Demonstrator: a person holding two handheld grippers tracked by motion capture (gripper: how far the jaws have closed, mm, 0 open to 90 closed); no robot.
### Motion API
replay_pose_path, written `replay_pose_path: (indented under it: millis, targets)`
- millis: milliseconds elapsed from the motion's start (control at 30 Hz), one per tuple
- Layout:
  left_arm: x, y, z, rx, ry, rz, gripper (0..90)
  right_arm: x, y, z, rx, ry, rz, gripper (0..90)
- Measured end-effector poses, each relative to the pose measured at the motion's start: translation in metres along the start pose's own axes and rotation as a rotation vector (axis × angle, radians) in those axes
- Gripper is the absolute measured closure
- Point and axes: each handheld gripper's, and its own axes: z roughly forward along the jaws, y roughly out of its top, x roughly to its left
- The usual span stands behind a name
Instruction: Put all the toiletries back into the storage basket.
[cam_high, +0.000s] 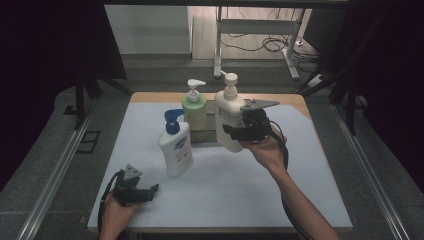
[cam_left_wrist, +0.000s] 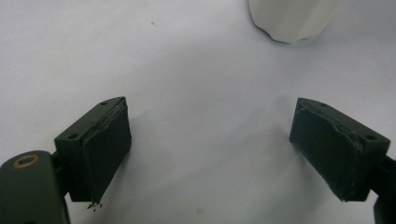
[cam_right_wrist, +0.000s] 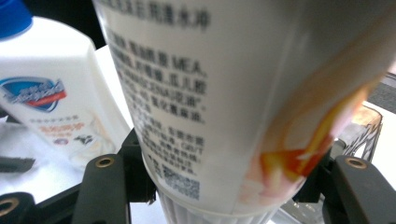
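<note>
Right gripper (cam_high: 235, 136) clamped on white bottle (cam_high: 228, 117), bottle lifted off table (cam_high: 300, 190), between its jaws. Left gripper (cam_high: 152, 189) open, empty, resting low; blue-cap bottle (cam_high: 176, 145) just ahead of it.

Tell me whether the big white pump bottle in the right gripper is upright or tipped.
Upright: the white pump bottle has its pump head on top, its body clamped in the right gripper.

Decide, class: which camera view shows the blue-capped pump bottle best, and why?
The high view: the blue-capped bottle stands whole there, pump to base, left of the cream bottle gripped by the right gripper. The right gripper view catches its upper body only; the left gripper view shows just a white base.
</note>
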Motion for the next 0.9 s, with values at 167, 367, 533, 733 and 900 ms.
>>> replay_pose_path:
  millis: [167,367,533,733,900]
  targets:
    - [0.0,0.0,0.0,0.0,0.0,0.0,12.2,-0.006,0.006,0.007,-0.009,-0.015,0.023,39.6]
    - [0.0,0.0,0.0,0.002,0.0,0.003,12.2,-0.011,0.01,0.015,-0.011,-0.028,0.026,39.7]
    - [0.0,0.0,0.0,0.002,-0.001,0.003,12.2,-0.013,0.014,0.02,-0.018,-0.037,0.035,39.7]
    - [0.0,0.0,0.0,0.002,-0.002,-0.001,12.2,-0.017,0.021,0.029,-0.028,-0.049,0.045,39.7]
    - [0.0,0.0,0.0,0.002,-0.001,-0.001,12.2,-0.021,0.026,0.038,-0.032,-0.055,0.052,39.8]
